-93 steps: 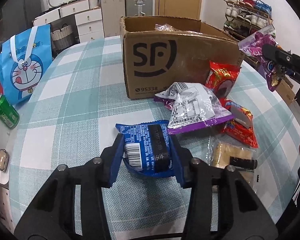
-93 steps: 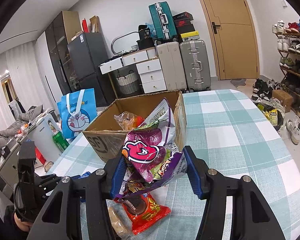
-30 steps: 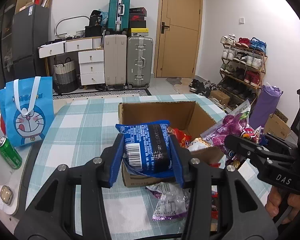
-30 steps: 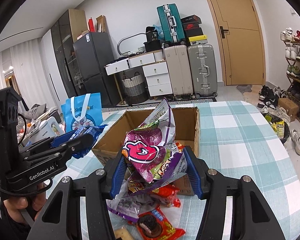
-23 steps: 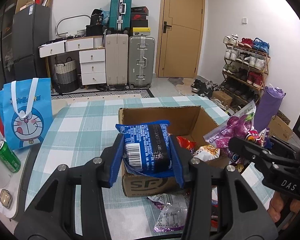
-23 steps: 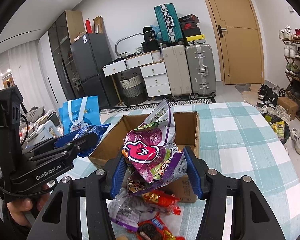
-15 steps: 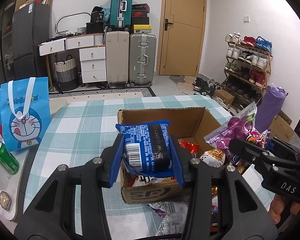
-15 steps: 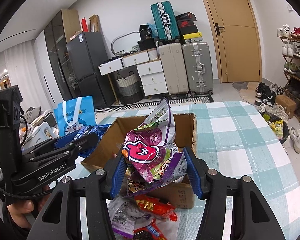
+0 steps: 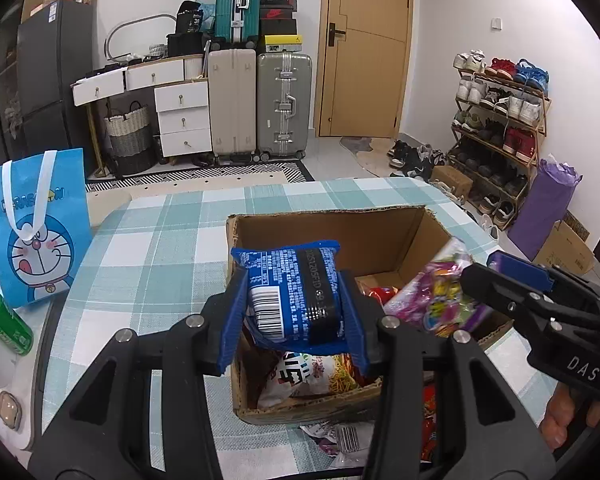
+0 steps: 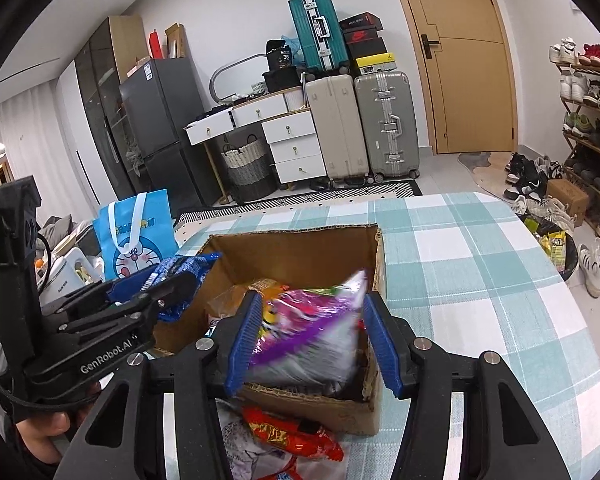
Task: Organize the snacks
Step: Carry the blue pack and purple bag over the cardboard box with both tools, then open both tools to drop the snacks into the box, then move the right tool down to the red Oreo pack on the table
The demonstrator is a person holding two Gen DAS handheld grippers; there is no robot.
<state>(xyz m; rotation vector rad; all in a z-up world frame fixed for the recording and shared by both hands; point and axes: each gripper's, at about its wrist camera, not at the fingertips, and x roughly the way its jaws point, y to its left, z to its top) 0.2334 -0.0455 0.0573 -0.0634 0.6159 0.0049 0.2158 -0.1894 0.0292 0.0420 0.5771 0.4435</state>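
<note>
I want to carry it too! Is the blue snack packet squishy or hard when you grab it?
Probably squishy: the blue snack packet bulges between the left gripper pads. Likely light, since a pinch holds it over the cardboard box. Its glossy wrapper may be slippery.

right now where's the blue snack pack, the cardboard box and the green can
blue snack pack [image 9: 290,292], left wrist view, on its printed back beside the barcode
cardboard box [image 9: 332,228], left wrist view, on its inner far wall
green can [image 9: 6,322], left wrist view, on its side
</note>
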